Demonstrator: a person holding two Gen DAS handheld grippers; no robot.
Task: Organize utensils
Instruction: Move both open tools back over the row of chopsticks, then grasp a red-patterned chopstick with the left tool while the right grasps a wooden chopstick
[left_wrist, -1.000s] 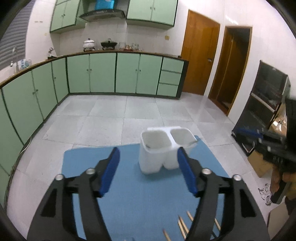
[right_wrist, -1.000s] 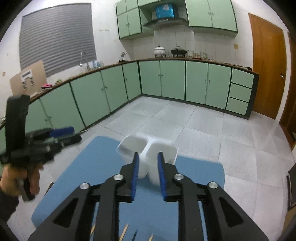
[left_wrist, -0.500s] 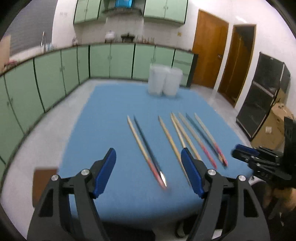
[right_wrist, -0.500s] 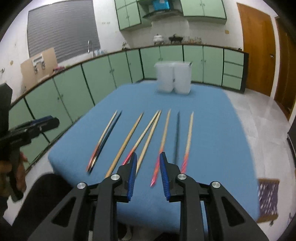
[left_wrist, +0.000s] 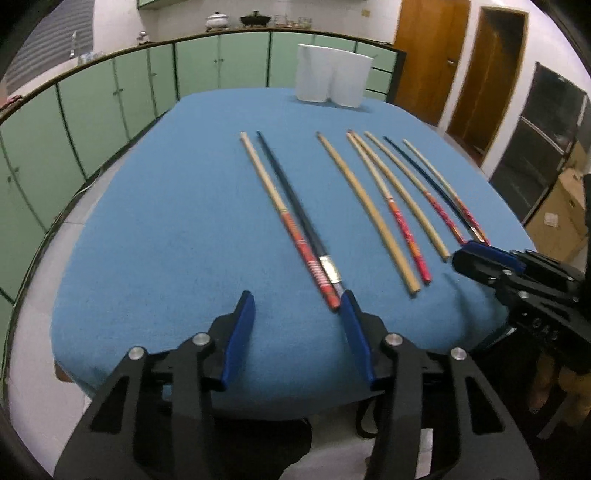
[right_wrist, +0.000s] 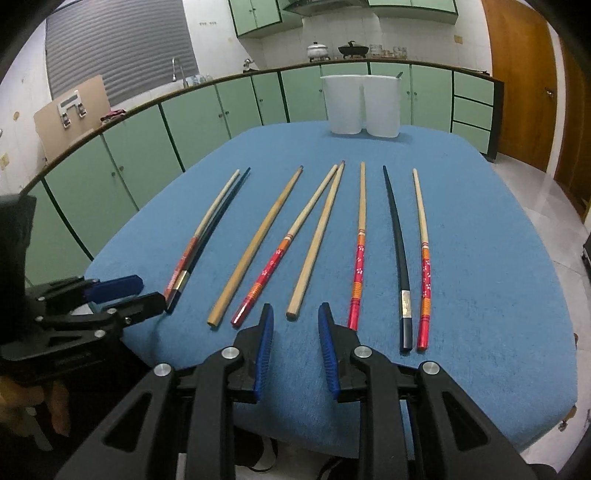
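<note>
1. Left gripper: jaws wide apart, empty, at the near edge of the blue mat.
2. Right gripper: jaws apart, narrower gap, empty.
3. Chopsticks lie in a row on the mat; white holder stands at the far edge.

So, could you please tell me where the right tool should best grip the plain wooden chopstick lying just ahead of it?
Probably near the thick blunt end of the plain wooden chopstick, which points at the right tool. Come from above, fingers straddling it; it lies flat, and neighbours close in toward the tip.
</note>
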